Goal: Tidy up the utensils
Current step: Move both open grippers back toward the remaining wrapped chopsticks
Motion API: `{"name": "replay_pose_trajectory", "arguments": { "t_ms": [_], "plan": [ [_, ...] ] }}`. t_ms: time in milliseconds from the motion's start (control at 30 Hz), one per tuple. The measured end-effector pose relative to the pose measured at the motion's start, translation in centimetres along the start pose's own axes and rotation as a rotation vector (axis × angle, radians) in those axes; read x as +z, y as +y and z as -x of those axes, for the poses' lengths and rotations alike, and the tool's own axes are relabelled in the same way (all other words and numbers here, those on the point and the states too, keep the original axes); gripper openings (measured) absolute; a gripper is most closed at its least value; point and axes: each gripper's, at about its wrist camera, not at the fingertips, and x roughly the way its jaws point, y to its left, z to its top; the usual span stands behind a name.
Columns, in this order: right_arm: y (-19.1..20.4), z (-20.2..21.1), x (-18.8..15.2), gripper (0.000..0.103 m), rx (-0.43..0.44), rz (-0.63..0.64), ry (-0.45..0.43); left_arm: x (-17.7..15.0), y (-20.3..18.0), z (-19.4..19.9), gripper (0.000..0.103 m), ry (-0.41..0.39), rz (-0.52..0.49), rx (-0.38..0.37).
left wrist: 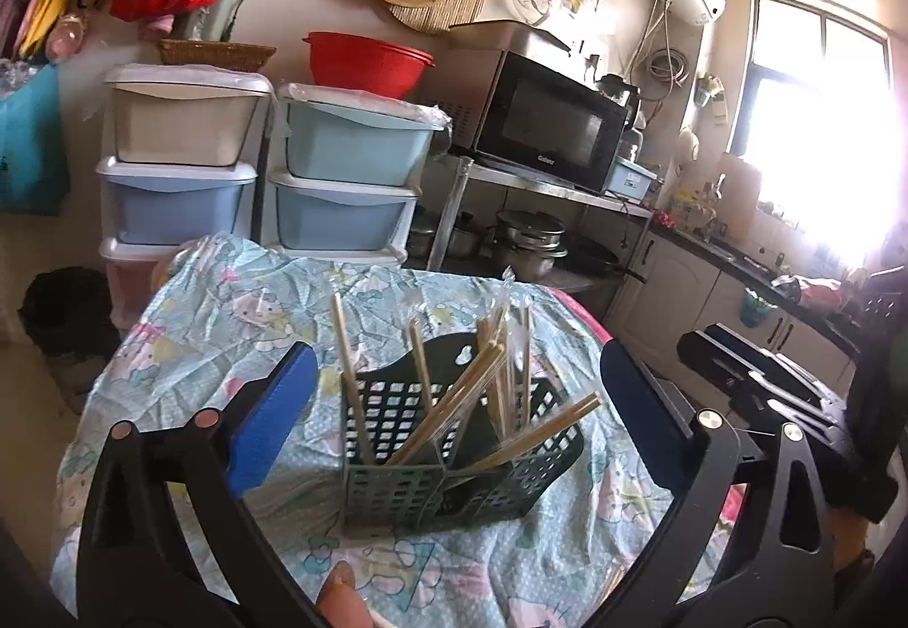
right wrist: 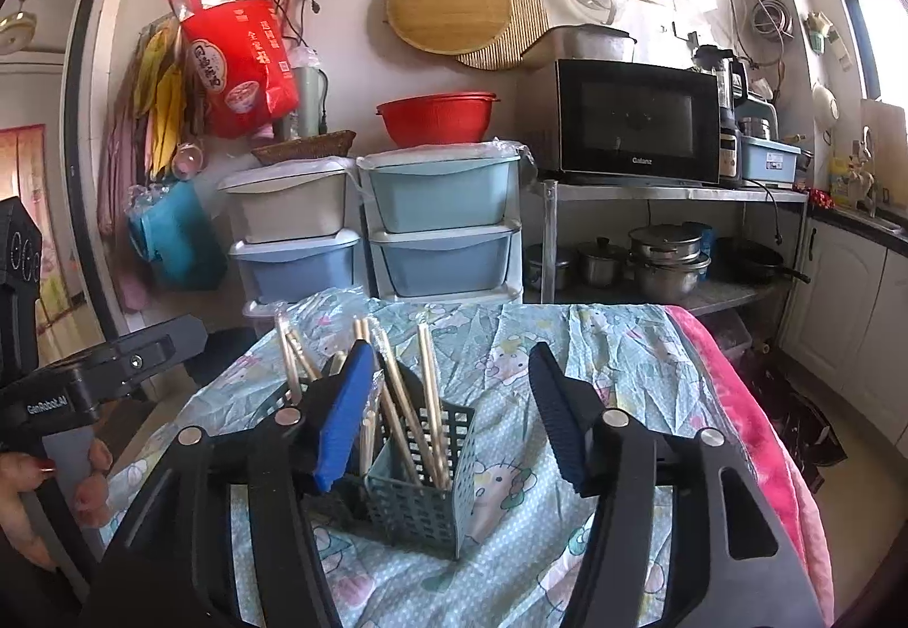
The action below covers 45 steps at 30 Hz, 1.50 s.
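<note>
Both wrist views close, angled down; share utensil basket [left wrist: 454,452] [right wrist: 420,480], microwave wall.

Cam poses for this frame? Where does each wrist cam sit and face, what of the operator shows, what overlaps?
Left wrist: on the left gripper, facing across the clothed table at the utensil basket; its open fingers show, the right gripper at right.
Right wrist: on the right gripper, basket left of centre; open fingers, a hand on the left gripper's handle.
Shared: basket, chopsticks, microwave, drawers.
</note>
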Motion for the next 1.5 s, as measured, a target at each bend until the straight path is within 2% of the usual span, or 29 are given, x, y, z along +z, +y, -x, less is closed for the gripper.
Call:
{"name": "replay_pose_trajectory", "arguments": {
  "t_ms": [167, 433, 1500],
  "plan": [
    [0.4, 1.0, -0.4, 0.060, 0.009, 0.008, -0.002, -0.8, 0.5, 1.0, 0.092, 0.002, 0.012, 0.004],
    [1.2, 2.2, -1.5, 0.060, 0.019, 0.020, 0.011, -2.1, 1.0, 2.2, 0.092, 0.014, 0.022, 0.021],
    [2.8, 1.9, -8.6, 0.060, 0.043, 0.040, 0.191, -8.8, 2.9, 1.8, 0.092, 0.180, 0.065, 0.056]
  ]
}}
